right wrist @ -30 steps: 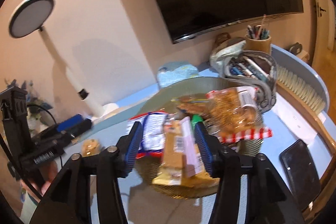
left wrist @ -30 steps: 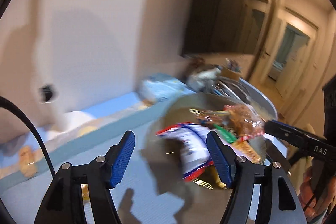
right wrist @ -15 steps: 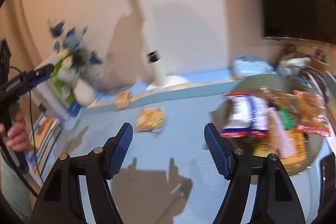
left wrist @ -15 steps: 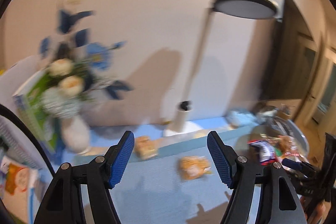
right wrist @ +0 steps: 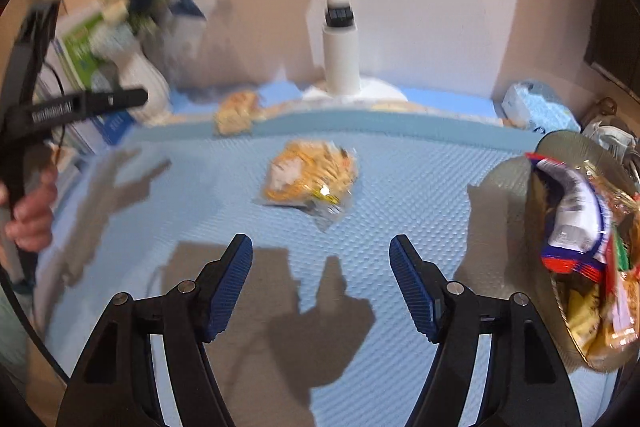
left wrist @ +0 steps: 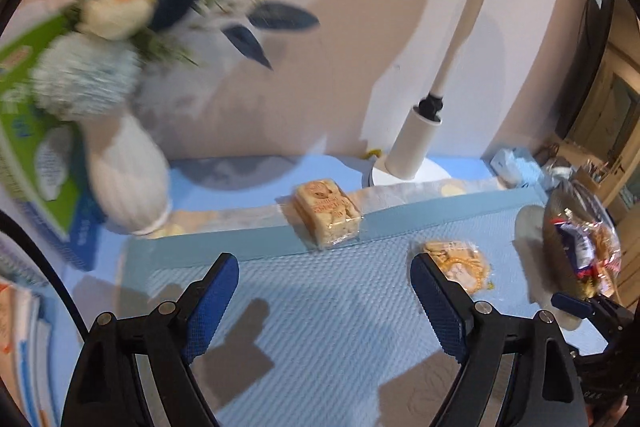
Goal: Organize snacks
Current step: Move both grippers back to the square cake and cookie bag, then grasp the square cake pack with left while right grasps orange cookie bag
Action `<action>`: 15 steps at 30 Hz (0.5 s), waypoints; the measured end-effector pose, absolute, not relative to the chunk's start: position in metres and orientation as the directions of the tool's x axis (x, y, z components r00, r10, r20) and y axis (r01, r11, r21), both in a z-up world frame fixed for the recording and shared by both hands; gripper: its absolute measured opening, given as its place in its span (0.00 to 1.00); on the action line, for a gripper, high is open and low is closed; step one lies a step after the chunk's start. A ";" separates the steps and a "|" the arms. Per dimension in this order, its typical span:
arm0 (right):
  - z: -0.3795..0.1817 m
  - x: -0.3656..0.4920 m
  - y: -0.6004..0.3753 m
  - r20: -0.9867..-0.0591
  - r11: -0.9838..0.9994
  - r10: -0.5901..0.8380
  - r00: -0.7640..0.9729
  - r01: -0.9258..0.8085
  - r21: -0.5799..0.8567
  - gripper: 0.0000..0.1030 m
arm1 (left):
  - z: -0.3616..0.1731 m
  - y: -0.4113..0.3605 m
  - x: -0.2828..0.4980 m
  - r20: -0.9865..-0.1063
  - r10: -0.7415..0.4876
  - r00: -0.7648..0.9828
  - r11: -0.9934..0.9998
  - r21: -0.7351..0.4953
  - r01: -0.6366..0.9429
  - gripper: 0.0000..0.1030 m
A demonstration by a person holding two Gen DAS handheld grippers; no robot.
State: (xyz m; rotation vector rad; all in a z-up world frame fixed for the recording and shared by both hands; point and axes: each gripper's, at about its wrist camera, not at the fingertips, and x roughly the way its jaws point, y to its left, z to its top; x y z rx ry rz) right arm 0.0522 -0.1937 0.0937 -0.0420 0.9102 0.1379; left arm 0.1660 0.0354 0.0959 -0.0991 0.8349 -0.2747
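Snacks are what I am sorting, and two packets lie loose on the blue mat [right wrist: 360,307] while the rest sit heaped in the woven basket [right wrist: 508,187] off to the right of both my tools. My left gripper [left wrist: 324,291] hangs over the mat with its jaws spread wide, having just been opening, and nothing is between them; ahead of it, a little right of centre, a clear-wrapped block of biscuits [left wrist: 326,213] lies across the far raised edge of the mat. My right gripper [right wrist: 320,277] is also parted and empty, its jaws lately widened, and the crinkly orange snack bag [right wrist: 310,179] lies straight ahead of it on the mat, apart from the tips. I judge this to be the reach step: each tool lined up on its own packet, no grasp yet. Next each would need to drop forward until the pads straddle a packet, then close. The mat between tools and packets is bare, so the approach looks free. Beyond the biscuits stand the lamp base [left wrist: 412,147] and, to the left, a white vase of flowers [left wrist: 124,175], near enough to mind when I lift.
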 end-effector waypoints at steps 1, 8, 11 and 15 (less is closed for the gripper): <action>0.087 0.058 -0.195 -0.800 0.990 0.107 0.591 -0.137 0.031 0.69 | 0.092 0.031 0.171 -0.721 -0.283 0.632 0.959 -0.195 0.207 0.83; 0.065 0.106 -0.204 -0.823 0.981 0.188 0.536 -0.145 0.130 0.69 | 0.051 0.016 0.232 -0.763 -0.335 0.553 0.942 -0.272 0.196 0.83; 0.061 0.124 -0.202 -0.816 0.976 0.212 0.537 -0.166 0.145 0.69 | 0.034 0.013 0.255 -0.788 -0.351 0.506 0.936 -0.309 0.168 0.83; 0.059 0.138 -0.200 -0.798 0.972 0.220 0.561 -0.193 0.132 0.83 | 0.023 0.010 0.276 -0.800 -0.344 0.491 0.937 -0.327 0.125 0.83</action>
